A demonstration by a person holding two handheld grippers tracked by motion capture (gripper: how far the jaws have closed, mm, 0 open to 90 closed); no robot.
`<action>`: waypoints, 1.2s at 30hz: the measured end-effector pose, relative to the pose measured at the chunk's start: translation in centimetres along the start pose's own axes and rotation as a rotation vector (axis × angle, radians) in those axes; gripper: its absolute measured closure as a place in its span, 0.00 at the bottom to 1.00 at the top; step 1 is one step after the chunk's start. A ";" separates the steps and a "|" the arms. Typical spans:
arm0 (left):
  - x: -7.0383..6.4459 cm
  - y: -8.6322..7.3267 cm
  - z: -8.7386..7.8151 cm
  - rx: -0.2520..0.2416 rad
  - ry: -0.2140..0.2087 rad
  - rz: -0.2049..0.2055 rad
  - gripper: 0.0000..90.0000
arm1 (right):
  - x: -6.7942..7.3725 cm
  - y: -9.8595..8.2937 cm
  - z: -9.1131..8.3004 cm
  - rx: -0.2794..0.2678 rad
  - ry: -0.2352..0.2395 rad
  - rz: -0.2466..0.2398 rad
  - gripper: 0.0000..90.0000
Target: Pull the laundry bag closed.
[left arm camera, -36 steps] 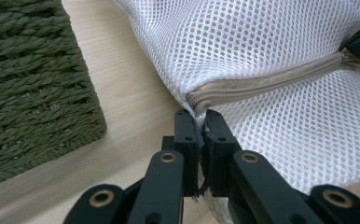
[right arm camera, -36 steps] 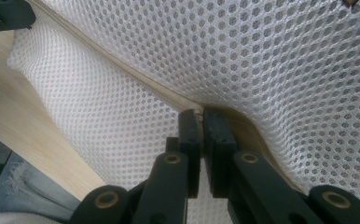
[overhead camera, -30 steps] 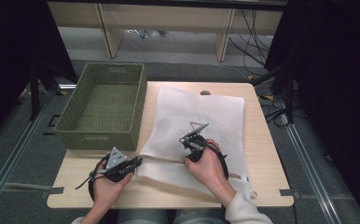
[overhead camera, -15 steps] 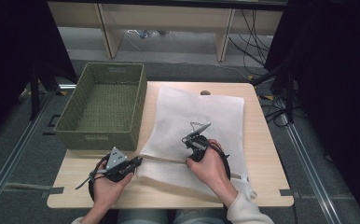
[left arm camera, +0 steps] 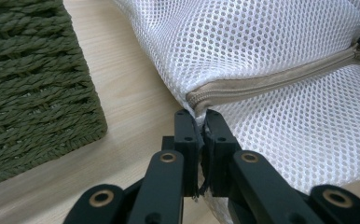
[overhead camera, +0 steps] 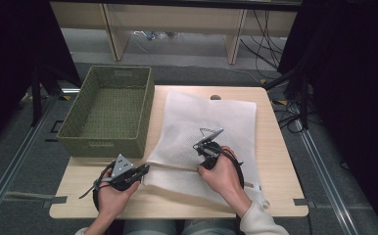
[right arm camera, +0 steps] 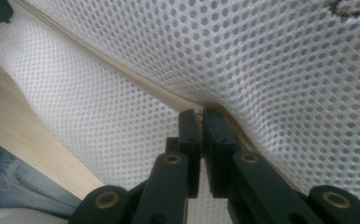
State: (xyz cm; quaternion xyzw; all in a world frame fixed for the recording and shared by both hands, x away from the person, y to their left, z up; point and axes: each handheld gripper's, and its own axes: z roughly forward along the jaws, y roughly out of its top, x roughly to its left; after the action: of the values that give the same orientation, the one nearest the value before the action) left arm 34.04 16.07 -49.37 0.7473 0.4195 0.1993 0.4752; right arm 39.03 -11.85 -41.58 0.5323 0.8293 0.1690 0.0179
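A white mesh bag (overhead camera: 211, 122) lies flat on the wooden table (overhead camera: 275, 156), with a beige zipper (overhead camera: 172, 166) running across its near part. My left gripper (overhead camera: 145, 170) is shut on the bag's left edge, right at the zipper's end (left arm camera: 201, 122). Farther right, my right gripper (overhead camera: 201, 165) is shut on the zipper line, with its jaws closed over the beige tape (right arm camera: 200, 116). Whether a pull tab sits between those jaws is hidden. The mesh (right arm camera: 271, 56) bulges up around the right jaws.
A green woven basket (overhead camera: 109, 110) stands at the table's left, close to my left gripper, its wall (left arm camera: 29, 84) just beside the jaws. The person's hands hold both grippers near the front edge. Bare wood shows right of the bag.
My right gripper has shifted slightly right and away along the zipper. The left gripper has stayed put at the zipper's end.
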 end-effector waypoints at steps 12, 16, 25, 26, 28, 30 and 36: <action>0.0 0.0 0.0 -0.001 0.000 0.001 0.94 | -0.4 -0.1 -0.1 0.006 0.007 0.011 0.97; 0.0 0.0 0.0 -0.003 -0.001 0.001 0.94 | -0.6 -0.1 -0.1 -0.004 0.004 -0.007 0.97; 0.0 0.0 0.0 -0.003 -0.001 0.001 0.94 | -0.6 -0.2 -0.1 0.005 -0.008 0.027 0.97; -0.1 0.0 0.0 -0.003 0.002 -0.014 0.94 | -0.8 -0.2 -0.1 -0.002 -0.006 0.003 0.97; -0.1 0.0 0.0 -0.002 0.003 -0.013 0.94 | -0.9 -0.2 -0.1 -0.004 -0.002 -0.010 0.97; 0.0 0.0 0.0 -0.002 0.000 0.000 0.94 | -0.7 -0.2 -0.1 0.002 -0.010 0.014 0.97; 0.0 0.0 0.0 -0.002 0.001 -0.005 0.94 | -0.9 -0.2 -0.1 0.005 -0.003 -0.001 0.97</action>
State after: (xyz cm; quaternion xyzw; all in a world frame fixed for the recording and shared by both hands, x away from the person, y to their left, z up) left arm 34.04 16.08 -49.35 0.7457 0.4216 0.1987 0.4761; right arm 39.17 -12.74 -41.64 0.5320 0.8301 0.1664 0.0178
